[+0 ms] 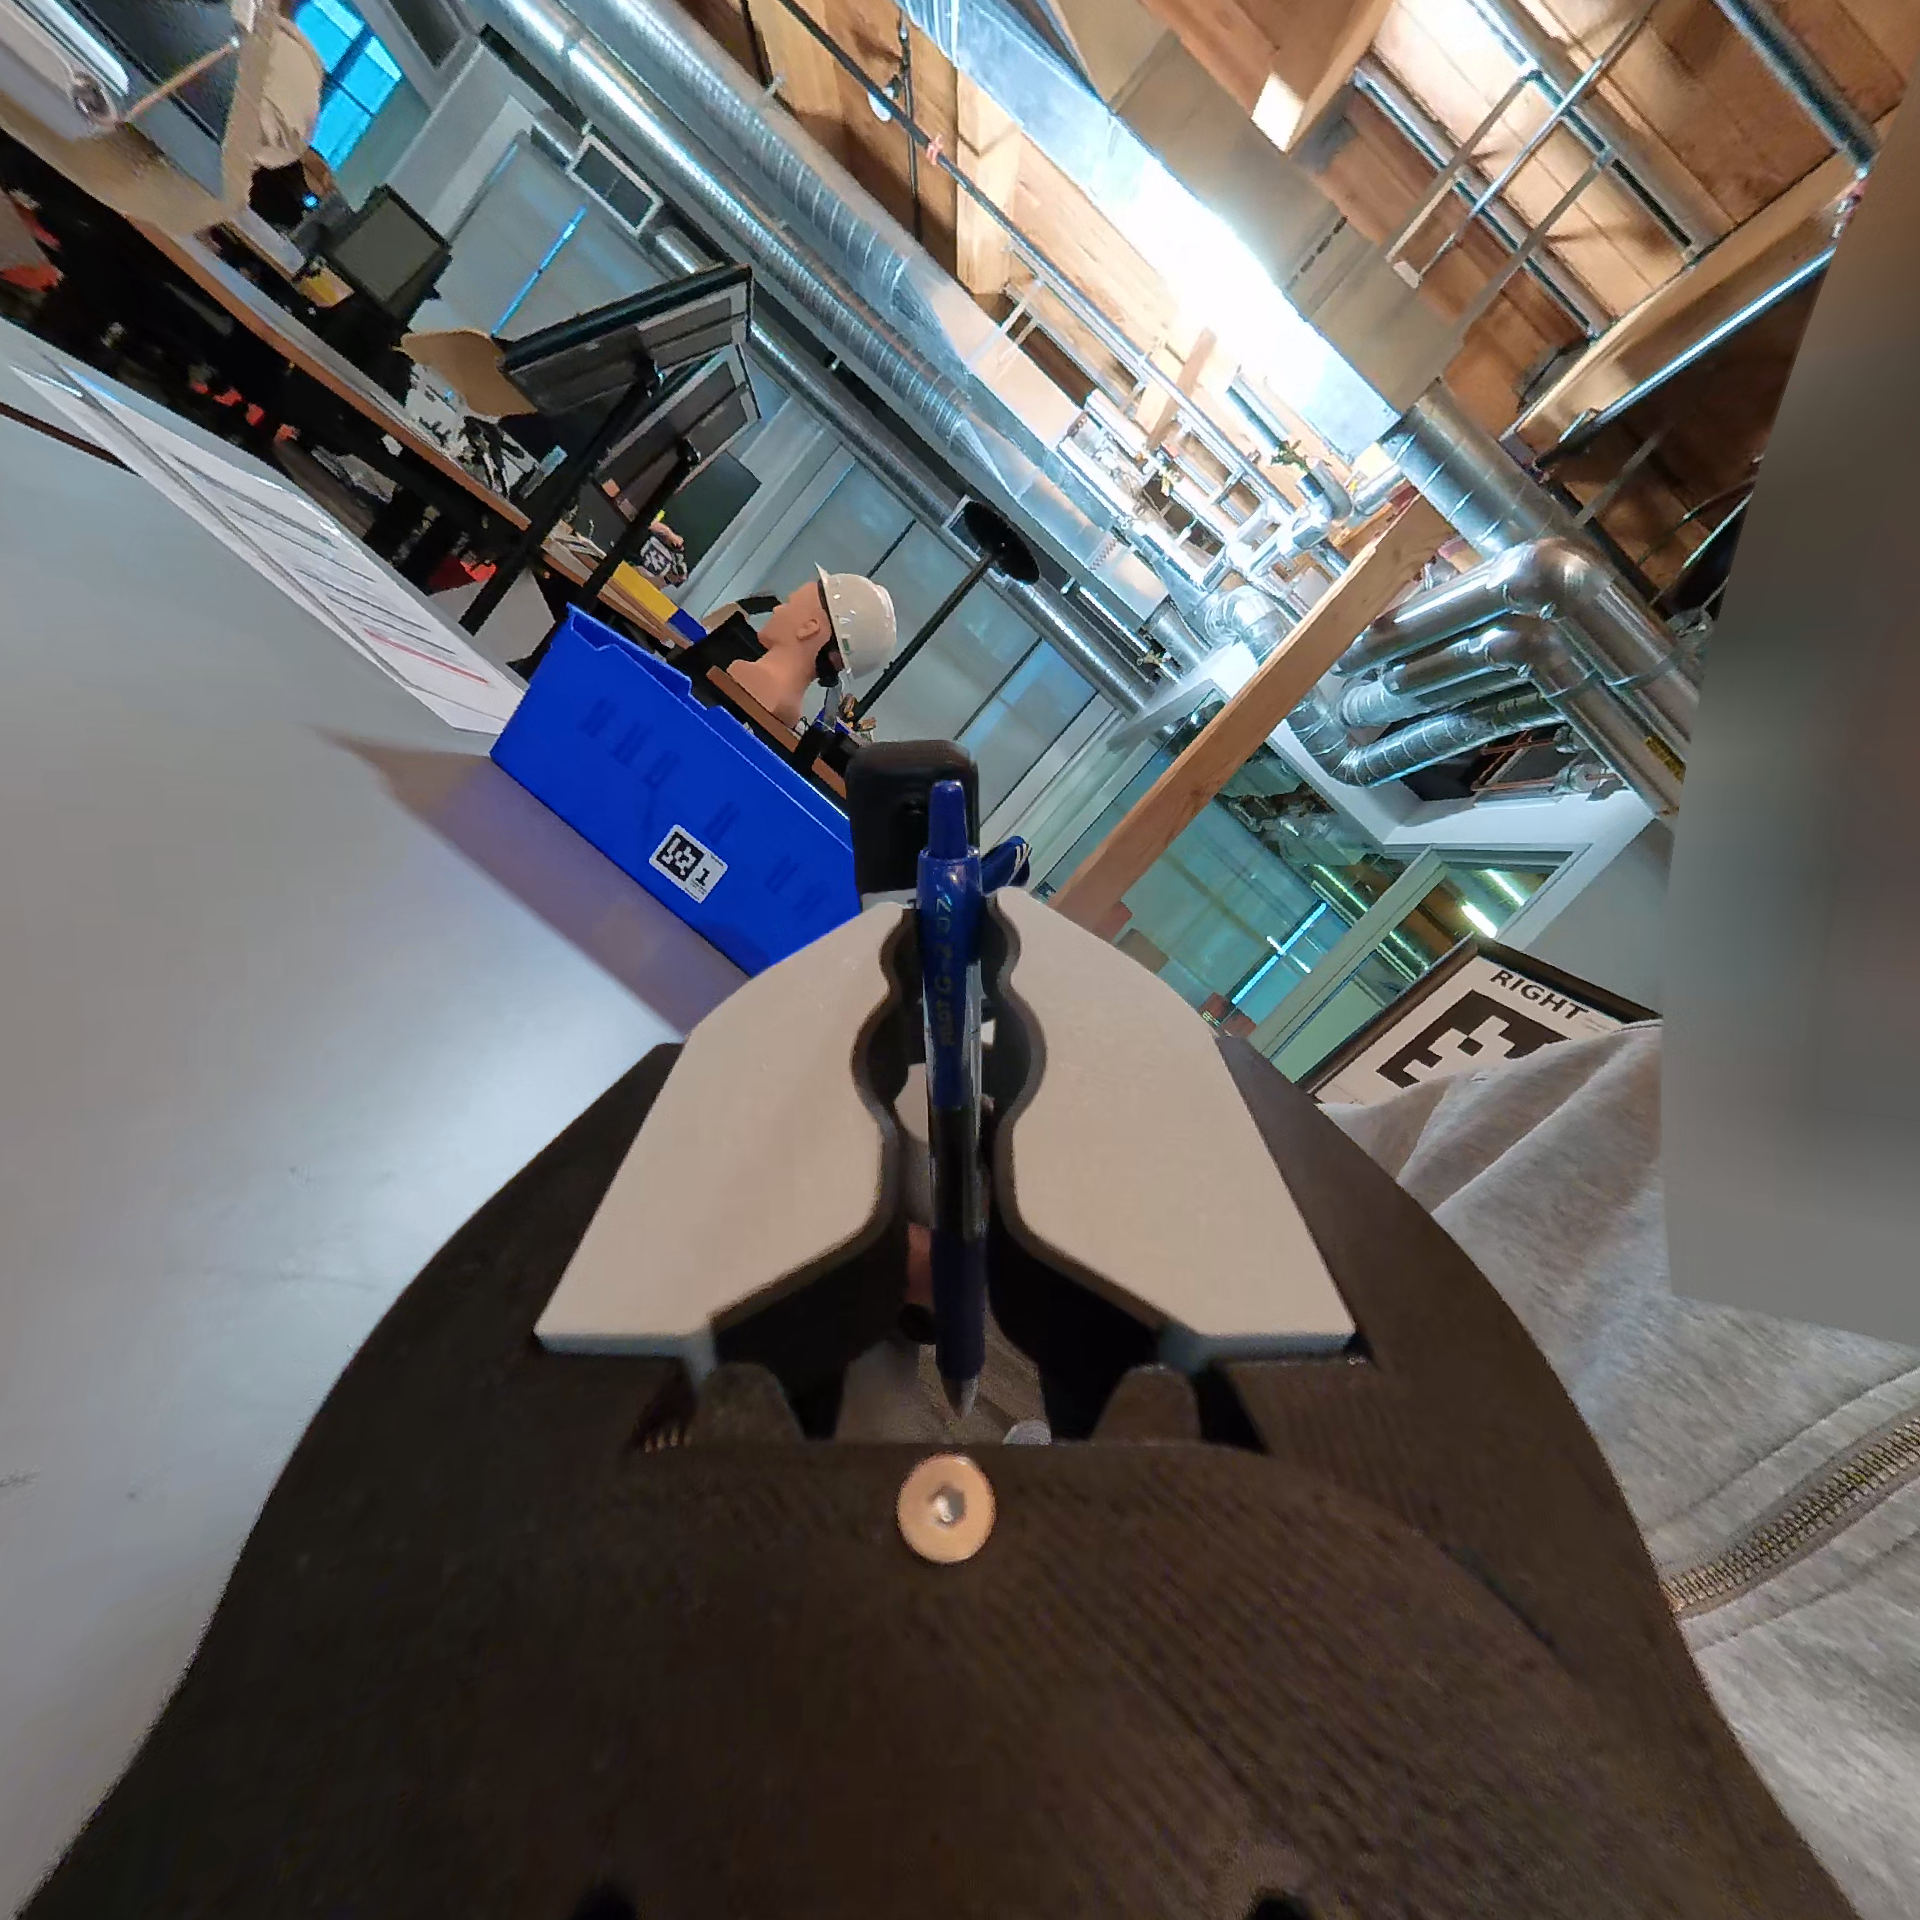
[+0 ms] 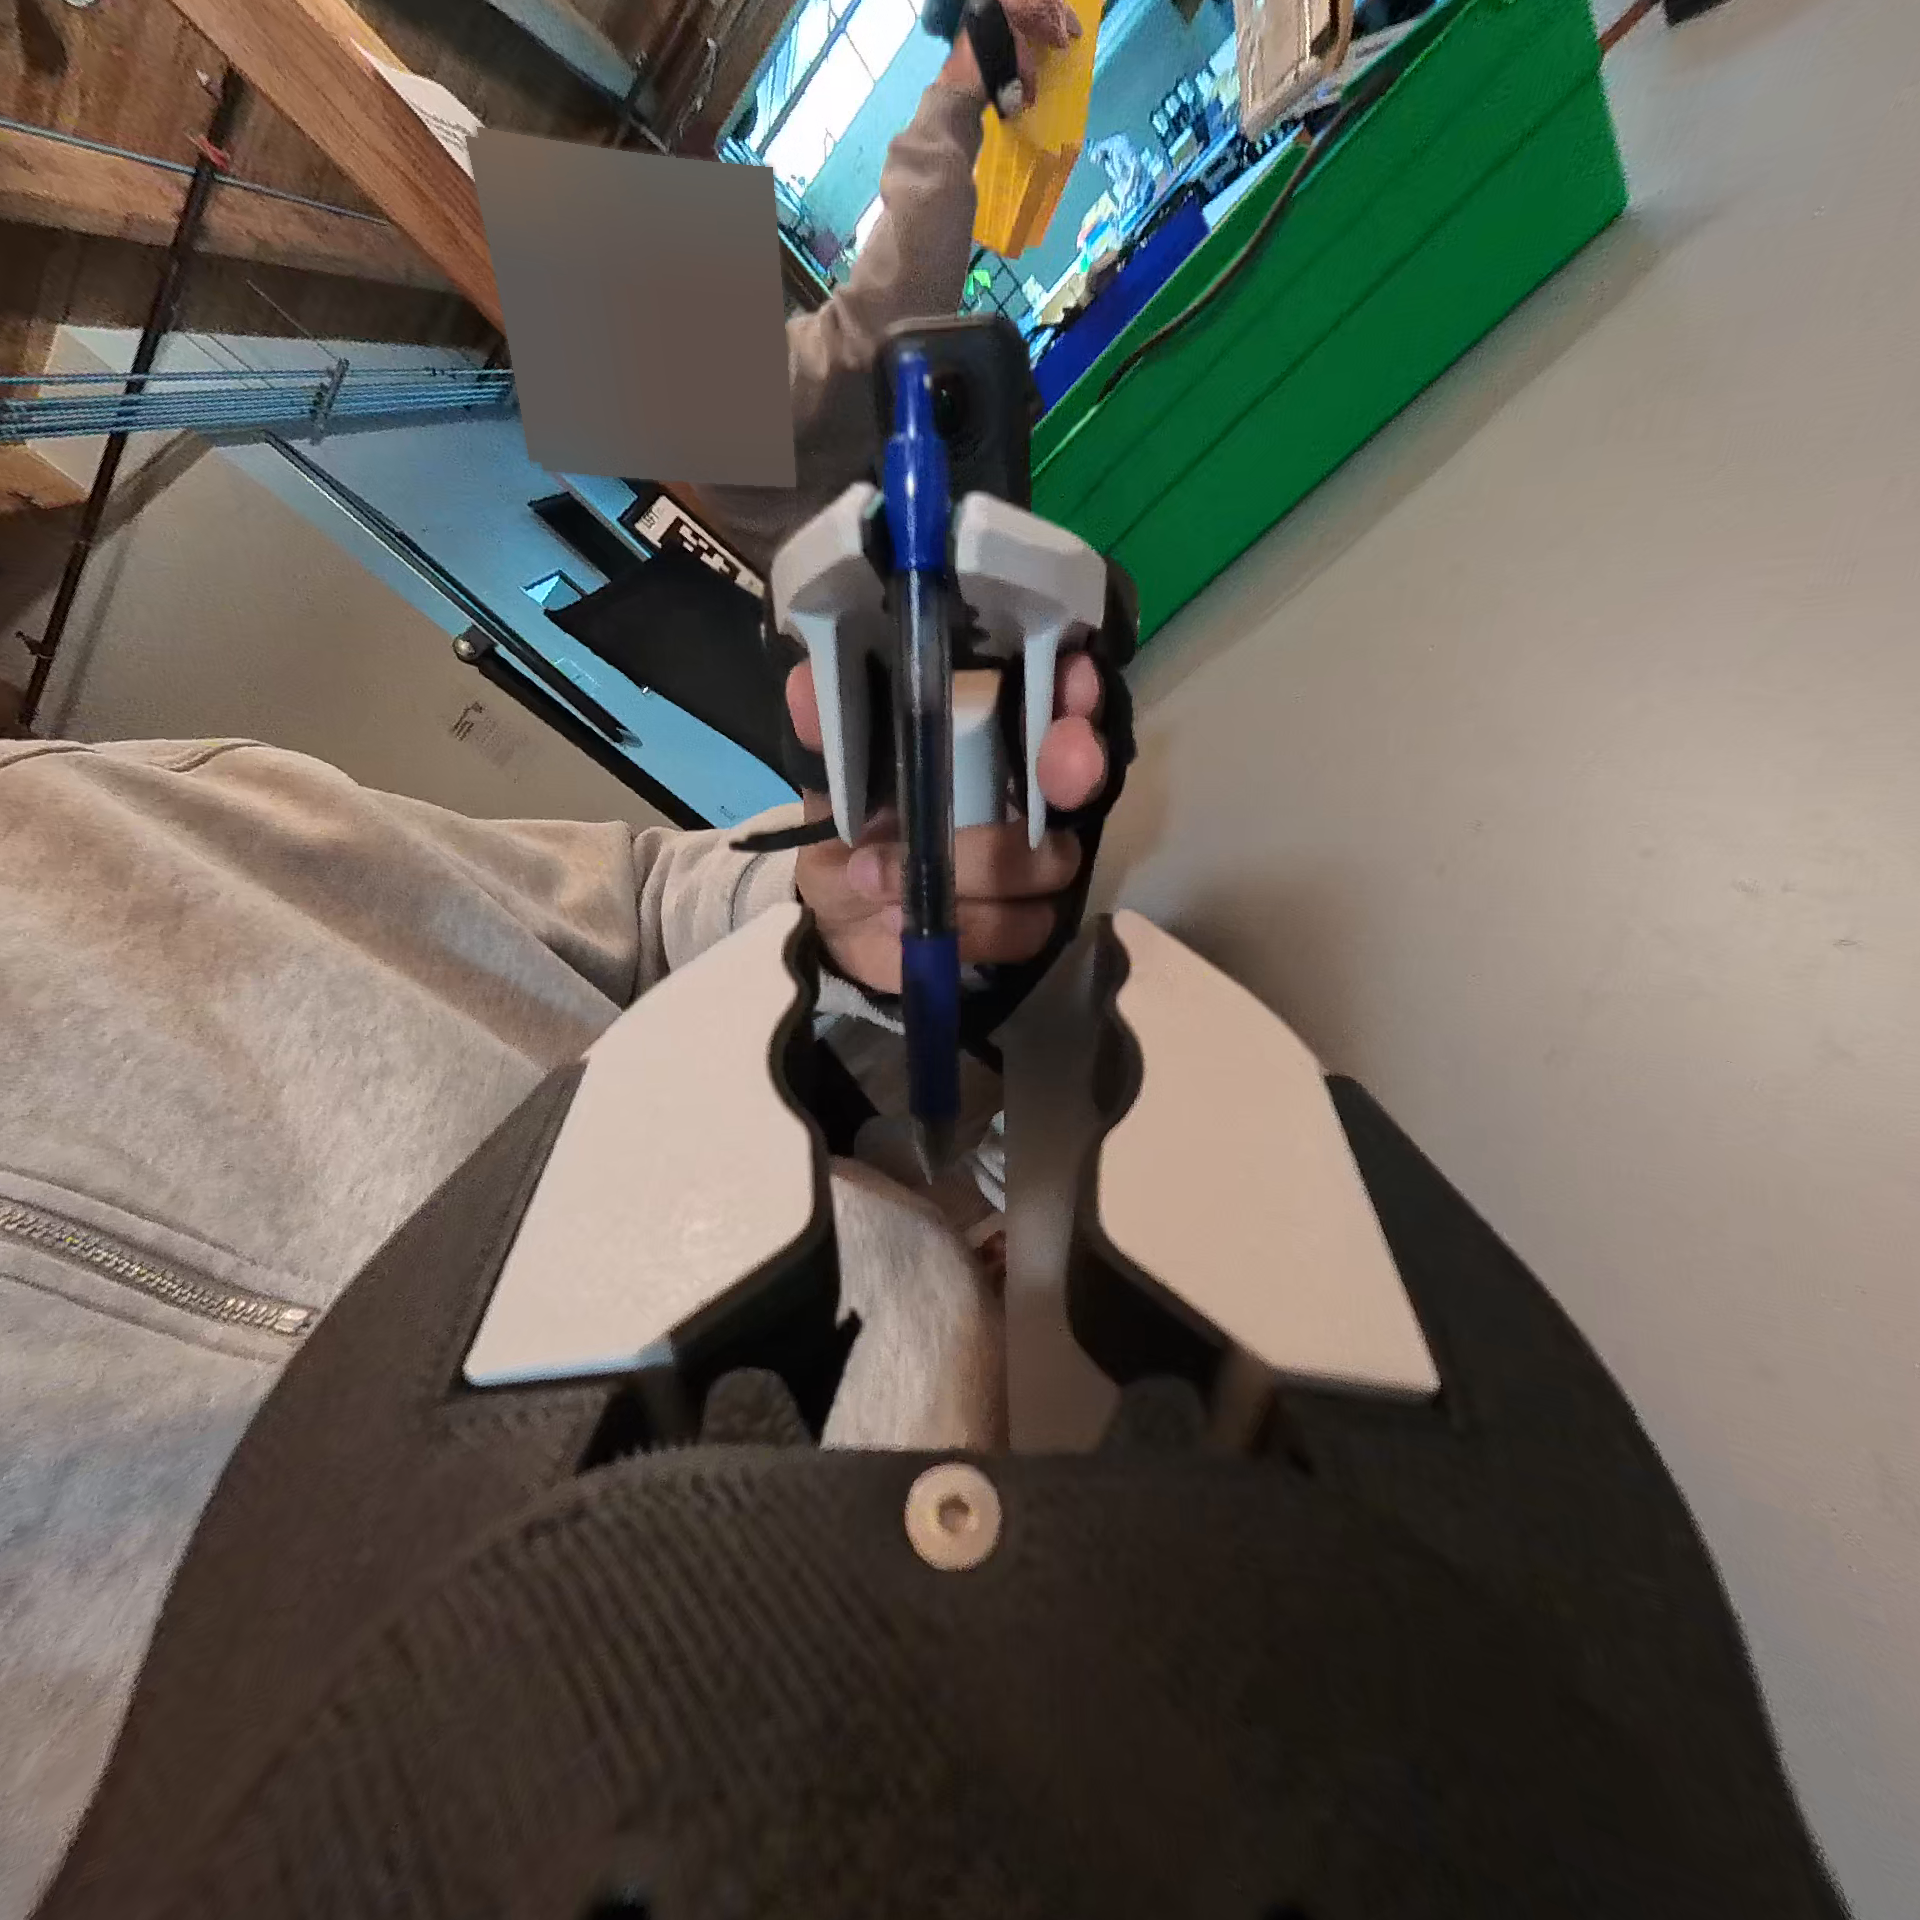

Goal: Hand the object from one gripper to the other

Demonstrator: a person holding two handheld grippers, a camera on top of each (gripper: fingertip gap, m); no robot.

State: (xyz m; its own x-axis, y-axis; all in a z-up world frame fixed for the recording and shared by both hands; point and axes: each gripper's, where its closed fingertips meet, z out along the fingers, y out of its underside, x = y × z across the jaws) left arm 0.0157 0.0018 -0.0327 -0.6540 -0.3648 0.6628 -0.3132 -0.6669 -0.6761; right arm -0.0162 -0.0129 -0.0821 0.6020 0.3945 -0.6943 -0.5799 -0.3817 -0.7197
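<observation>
A blue pen (image 1: 951, 1143) stands upright between the grey fingers of my left gripper (image 1: 951, 914), which is shut on it near its clip end, tip pointing down. In the right wrist view the left gripper (image 2: 920, 530) faces me, held by a hand, with the pen (image 2: 928, 997) hanging from it. My right gripper (image 2: 956, 930) is open. The pen's lower grip and tip sit in the gap between its fingers, touching neither. Its right finger (image 2: 1226, 1143) looks blurred at the inner edge.
A blue bin (image 1: 665, 790) stands on the white table (image 1: 260, 1039) to the left. A green bin (image 2: 1351, 343) stands at the back right. A grey sleeve (image 2: 260, 987) fills the left. A black camera block (image 1: 894, 821) shows behind the pen's top. Across from one pair of fingers to the other is roughly 6 cm.
</observation>
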